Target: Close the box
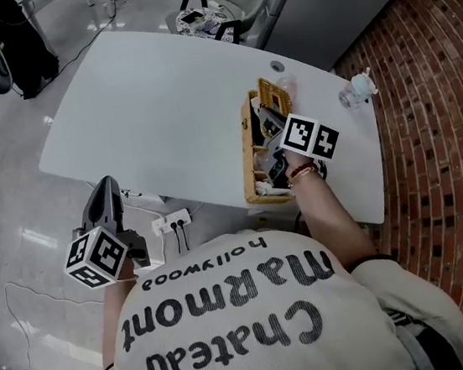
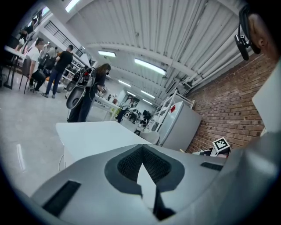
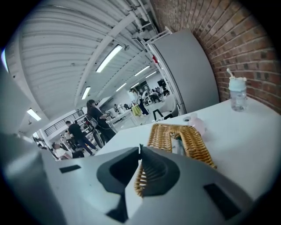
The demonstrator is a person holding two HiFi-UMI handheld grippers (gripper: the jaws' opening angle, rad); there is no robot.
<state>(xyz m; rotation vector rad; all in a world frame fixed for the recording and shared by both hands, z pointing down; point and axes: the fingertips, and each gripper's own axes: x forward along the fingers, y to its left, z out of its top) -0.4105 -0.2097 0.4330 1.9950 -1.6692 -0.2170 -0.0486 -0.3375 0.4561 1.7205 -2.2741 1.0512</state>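
Right jaws: the right gripper [image 3: 140, 148] had its tips pressed together with nothing between them, poised over the near end of the box.
Left jaws: the left gripper [image 2: 141, 147] was closed too, tips touching and empty, held off the table's near edge.
Box: the straw-coloured woven wicker box [image 3: 199, 145] lay on the white table [image 1: 162, 104] towards its right end, its contents showing.
Beyond: a clear plastic bottle [image 3: 237, 94] stood apart from the box, before a red brick wall [image 1: 436, 68].
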